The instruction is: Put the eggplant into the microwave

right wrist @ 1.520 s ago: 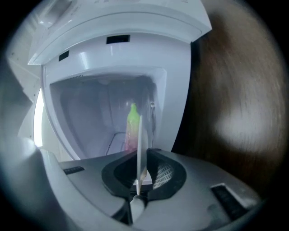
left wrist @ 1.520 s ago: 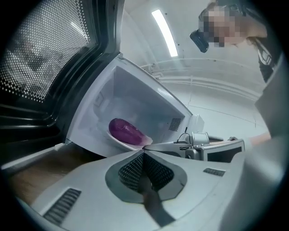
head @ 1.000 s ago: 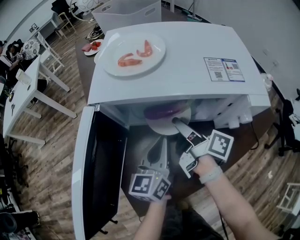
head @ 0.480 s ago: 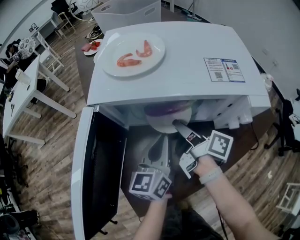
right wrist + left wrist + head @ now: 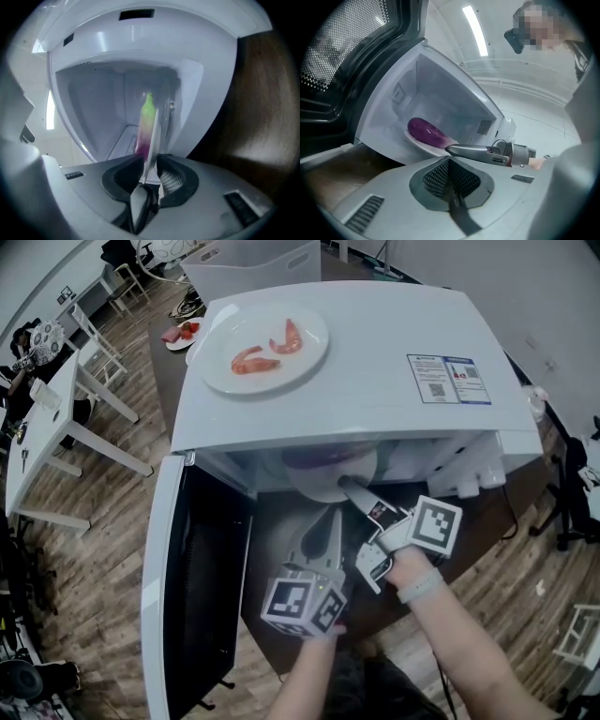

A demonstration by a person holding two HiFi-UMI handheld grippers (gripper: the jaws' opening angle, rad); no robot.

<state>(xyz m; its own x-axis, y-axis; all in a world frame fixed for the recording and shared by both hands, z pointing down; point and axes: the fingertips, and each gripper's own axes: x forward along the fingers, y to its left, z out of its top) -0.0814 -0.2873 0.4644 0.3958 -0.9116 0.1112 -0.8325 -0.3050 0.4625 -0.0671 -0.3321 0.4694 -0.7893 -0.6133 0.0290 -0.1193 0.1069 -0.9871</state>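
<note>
A purple eggplant (image 5: 323, 460) with a green stem lies on a white plate (image 5: 317, 489) in the mouth of the open white microwave (image 5: 375, 343). The plate's near rim sticks out past the front edge. My right gripper (image 5: 349, 486) pinches that rim, and its jaws are opening slightly with the rim still between them. In the right gripper view the plate (image 5: 153, 136) runs edge-on between the jaws, with the eggplant (image 5: 146, 124) beyond. My left gripper (image 5: 330, 521) hovers shut and empty just left of the right one, pointing at the eggplant (image 5: 426, 131).
The microwave door (image 5: 202, 596) hangs wide open at the left. On the microwave's top stands a white plate (image 5: 267, 371) with two shrimp. A dark wooden table (image 5: 281, 531) bears the microwave. White desks and chairs stand far left.
The plate with the eggplant has slid slightly further into the microwave, with the right gripper on its rim. The left gripper has barely shifted.
</note>
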